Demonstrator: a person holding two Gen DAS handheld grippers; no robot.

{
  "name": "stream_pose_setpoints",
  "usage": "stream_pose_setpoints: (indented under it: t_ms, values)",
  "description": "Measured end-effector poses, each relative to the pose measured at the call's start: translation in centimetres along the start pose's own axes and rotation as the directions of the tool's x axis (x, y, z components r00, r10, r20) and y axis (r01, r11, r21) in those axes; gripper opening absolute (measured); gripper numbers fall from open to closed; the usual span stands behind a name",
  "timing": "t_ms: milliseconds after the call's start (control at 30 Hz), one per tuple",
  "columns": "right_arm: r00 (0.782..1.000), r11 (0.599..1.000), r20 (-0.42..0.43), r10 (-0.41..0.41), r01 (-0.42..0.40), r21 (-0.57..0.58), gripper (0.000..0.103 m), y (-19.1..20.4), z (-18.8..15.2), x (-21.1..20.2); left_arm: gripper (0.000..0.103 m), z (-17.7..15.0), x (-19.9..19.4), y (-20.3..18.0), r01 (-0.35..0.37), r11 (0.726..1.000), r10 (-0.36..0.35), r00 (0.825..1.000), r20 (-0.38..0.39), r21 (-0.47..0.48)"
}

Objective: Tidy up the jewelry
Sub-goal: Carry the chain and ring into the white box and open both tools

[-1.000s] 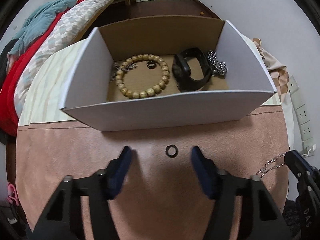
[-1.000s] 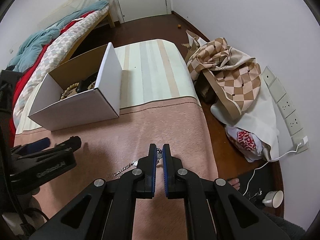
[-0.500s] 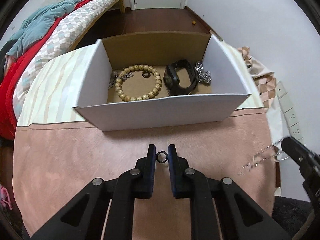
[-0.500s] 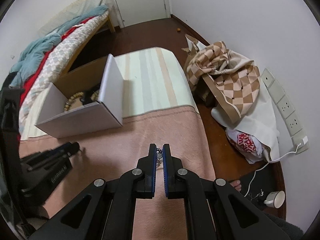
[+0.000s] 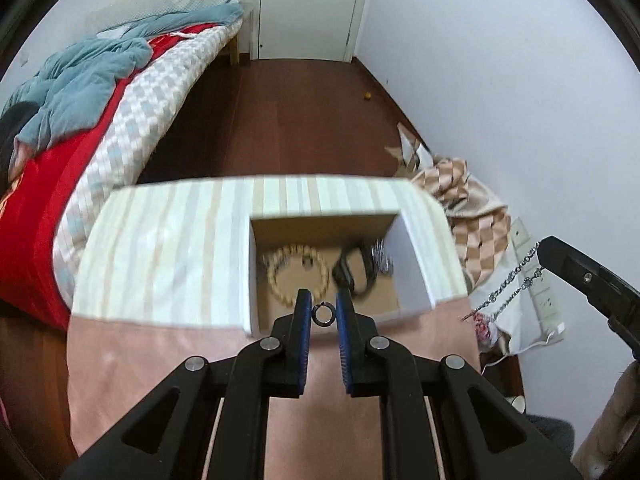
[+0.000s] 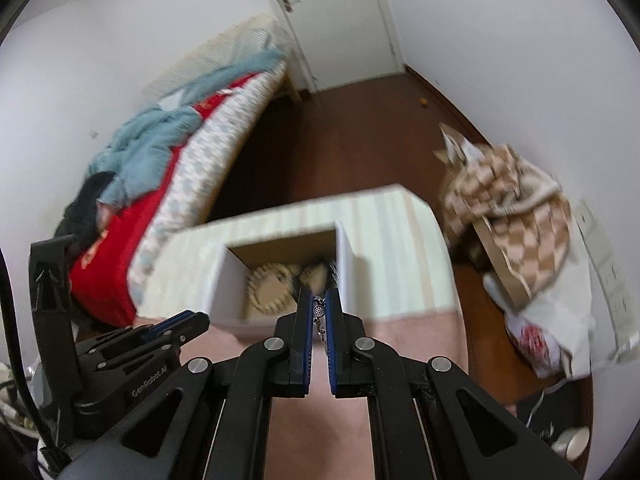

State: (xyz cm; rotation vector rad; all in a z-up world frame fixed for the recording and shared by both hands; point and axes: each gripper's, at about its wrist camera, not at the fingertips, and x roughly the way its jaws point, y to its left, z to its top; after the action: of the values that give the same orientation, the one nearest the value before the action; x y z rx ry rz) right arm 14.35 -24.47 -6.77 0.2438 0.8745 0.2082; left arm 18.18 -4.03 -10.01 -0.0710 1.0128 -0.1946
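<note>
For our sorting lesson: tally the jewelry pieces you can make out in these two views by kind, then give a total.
Small dark rings: 1, held in the left gripper
Silver chains: 2, one hanging from the right gripper, one in the box
Beaded bracelets: 1
Black bands: 1
Total: 5, though blur may hide small pieces.

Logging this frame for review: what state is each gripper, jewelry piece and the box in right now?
Left gripper: shut on small dark ring, lifted.
Right gripper: shut on silver chain, which dangles.
Box: open-topped.
Beaded bracelet: lying in the box.
Black band: in the box, blurred.
</note>
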Motion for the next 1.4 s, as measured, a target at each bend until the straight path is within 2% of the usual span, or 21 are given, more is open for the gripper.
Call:
stream_pose_setpoints:
  t_ms: [100,233,400,633,700,733,767,800,833,933,1033,1267,1400]
  values:
    - [1.000,0.999,0.002,0.005,-0.005,-0.041,0.006,1.4,2.6,1.0,0.010,2.2,1.4,1.1,0.003,1.000,-0.004,1.000,-0.026,-0.018]
    - [0.998,0.999,-0.056,0.006,-0.009,-0.052,0.006,2.1,4.7,4.9,0.010,3.5,4.5,2.1,0.008,0.999,-0.011,0.996,-0.092,-0.038]
    - [0.988,0.999,-0.153,-0.015,0.007,-0.053,0.006,1.5,5.4,10.5,0.010,3.8,8.8,2.8,0.014,0.998,-0.024,0.981,-0.193,-0.054]
    - [0.974,0.994,-0.221,-0.052,0.030,-0.101,0.006,1.1,4.7,14.5,0.012,4.3,10.9,3.4,-0.020,0.996,-0.003,0.968,-0.250,-0.091]
    - [0.974,0.995,-0.223,-0.046,0.025,-0.094,0.006,1.0,4.7,14.7,0.016,4.5,10.8,3.6,-0.023,0.995,-0.003,0.967,-0.254,-0.101]
    - [0.974,0.995,-0.222,-0.045,0.025,-0.092,0.006,1.0,4.9,14.8,0.023,4.6,10.7,3.7,-0.024,0.995,-0.002,0.968,-0.249,-0.101]
    - [0.974,0.996,-0.221,-0.043,0.024,-0.087,0.006,0.9,5.0,14.9,0.042,4.7,10.4,3.7,-0.036,0.995,0.012,0.970,-0.243,-0.096]
    - [0.974,0.996,-0.221,-0.041,0.022,-0.084,0.006,0.9,5.1,14.9,0.053,4.8,10.3,3.8,-0.040,0.994,0.016,0.972,-0.235,-0.097]
    - [0.974,0.996,-0.222,-0.040,0.022,-0.082,0.006,0.9,5.2,14.9,0.070,4.9,10.0,4.1,-0.044,0.993,0.019,0.975,-0.223,-0.105]
    - [0.972,0.997,-0.230,-0.038,0.021,-0.076,0.006,0.8,5.4,15.3,0.073,5.3,9.4,4.7,-0.075,0.992,0.053,0.977,-0.207,-0.102]
    - [0.968,0.997,-0.247,-0.038,0.019,-0.077,0.006,1.0,5.3,15.8,0.090,5.3,8.7,5.3,-0.111,0.989,0.090,0.977,-0.192,-0.099]
    - [0.960,0.996,-0.278,-0.041,0.016,-0.089,0.006,1.4,4.9,16.6,0.091,4.7,7.8,6.3,-0.166,0.982,0.148,0.973,-0.179,-0.093]
    - [0.934,0.994,-0.352,-0.059,0.021,-0.110,0.006,1.0,3.9,17.2,0.091,4.0,7.2,6.5,-0.181,0.979,0.165,0.972,-0.167,-0.089]
